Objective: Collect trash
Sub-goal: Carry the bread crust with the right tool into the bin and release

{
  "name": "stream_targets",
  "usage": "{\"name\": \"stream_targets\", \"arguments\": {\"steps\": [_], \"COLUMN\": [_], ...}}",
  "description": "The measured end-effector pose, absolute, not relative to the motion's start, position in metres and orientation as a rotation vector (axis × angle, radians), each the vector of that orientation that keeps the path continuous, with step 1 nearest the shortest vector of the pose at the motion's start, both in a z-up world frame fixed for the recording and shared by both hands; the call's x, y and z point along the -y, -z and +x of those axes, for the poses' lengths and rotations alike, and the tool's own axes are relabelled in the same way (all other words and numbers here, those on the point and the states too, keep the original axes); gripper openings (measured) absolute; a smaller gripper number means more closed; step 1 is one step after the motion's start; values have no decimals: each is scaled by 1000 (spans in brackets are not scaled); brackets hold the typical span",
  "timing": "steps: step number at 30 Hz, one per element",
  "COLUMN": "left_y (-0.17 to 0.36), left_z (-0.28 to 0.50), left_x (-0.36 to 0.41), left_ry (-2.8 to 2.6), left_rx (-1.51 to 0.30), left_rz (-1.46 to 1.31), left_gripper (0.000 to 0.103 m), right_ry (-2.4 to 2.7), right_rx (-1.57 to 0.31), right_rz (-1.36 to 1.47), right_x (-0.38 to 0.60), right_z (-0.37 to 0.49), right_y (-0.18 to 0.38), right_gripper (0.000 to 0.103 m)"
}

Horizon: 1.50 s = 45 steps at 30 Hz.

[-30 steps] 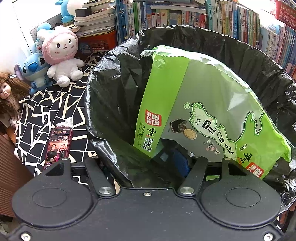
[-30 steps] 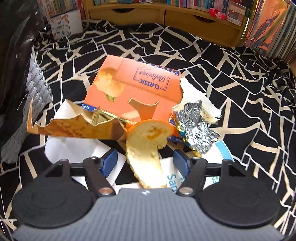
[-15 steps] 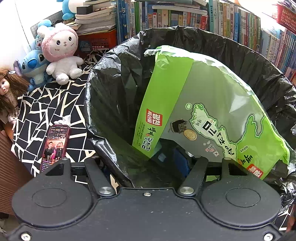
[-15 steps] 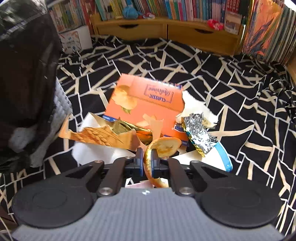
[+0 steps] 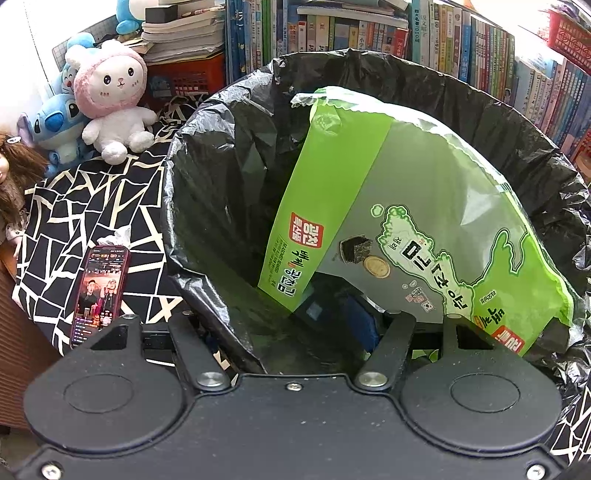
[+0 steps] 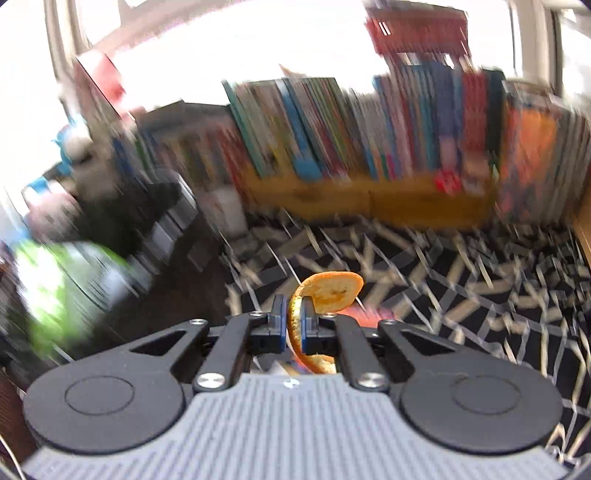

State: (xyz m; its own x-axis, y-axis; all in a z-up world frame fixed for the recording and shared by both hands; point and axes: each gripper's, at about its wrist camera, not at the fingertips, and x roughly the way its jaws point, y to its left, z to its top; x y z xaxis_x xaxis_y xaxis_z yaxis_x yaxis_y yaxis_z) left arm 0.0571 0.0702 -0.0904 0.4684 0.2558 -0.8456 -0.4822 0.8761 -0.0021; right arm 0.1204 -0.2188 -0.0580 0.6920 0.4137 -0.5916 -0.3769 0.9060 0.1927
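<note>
A bin lined with a black bag (image 5: 236, 155) fills the left wrist view, with a large green seaweed packet (image 5: 424, 206) leaning inside it. My left gripper (image 5: 284, 332) straddles the bag's near rim with its jaws apart. The blue right pad (image 5: 364, 326) is inside the bin, clear of the bag wall, and the left finger is hidden behind the bag. In the blurred right wrist view, my right gripper (image 6: 293, 314) is shut on a curled orange peel (image 6: 332, 291), held up above the patterned cloth. The bin (image 6: 122, 225) and the green packet (image 6: 55, 284) show blurred at the left.
A phone (image 5: 98, 291) with its screen lit lies on the black-and-white cloth (image 5: 92, 199) left of the bin. Plush toys (image 5: 110, 96) and a doll sit behind it. Bookshelves (image 5: 369, 33) ring the bin. A wooden drawer unit (image 6: 369, 201) stands beyond the cloth.
My right gripper shut on the orange peel and lifted it off the pile of boxes and wrappers, tilting up toward the bookshelves. The left gripper stayed at the bin.
</note>
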Motion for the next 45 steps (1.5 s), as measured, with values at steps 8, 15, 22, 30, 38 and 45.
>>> {"name": "stream_targets", "arguments": {"steps": [8,15,22,30,38,45], "left_y": [92,92,92,90,90,90], "left_z": [56,56,55,55,55,55], "left_x": [-72,-71,-70,-70,-69,-69], "left_ry": [-450,-449,-450,-455,-458,-459], "left_rx": [-983,-981,-977,-972,-970,-970], "left_rz": [-267,-271,-274,-273,-272,-271], "left_gripper": [65,65,65,65,66,66], "right_ry": [-654,-756,-780,-744,-666,-568], "right_rx": [-536,-573,-611,-595,-555,-515], "right_rz": [138,64,32,40,36,35], "right_x": [176,123,106,121,141,165], "right_z": [118,119,110,109,107,104], "right_y": [-8,-2,7,5,3,9], "right_gripper": [10,11,39,57,72,83]}}
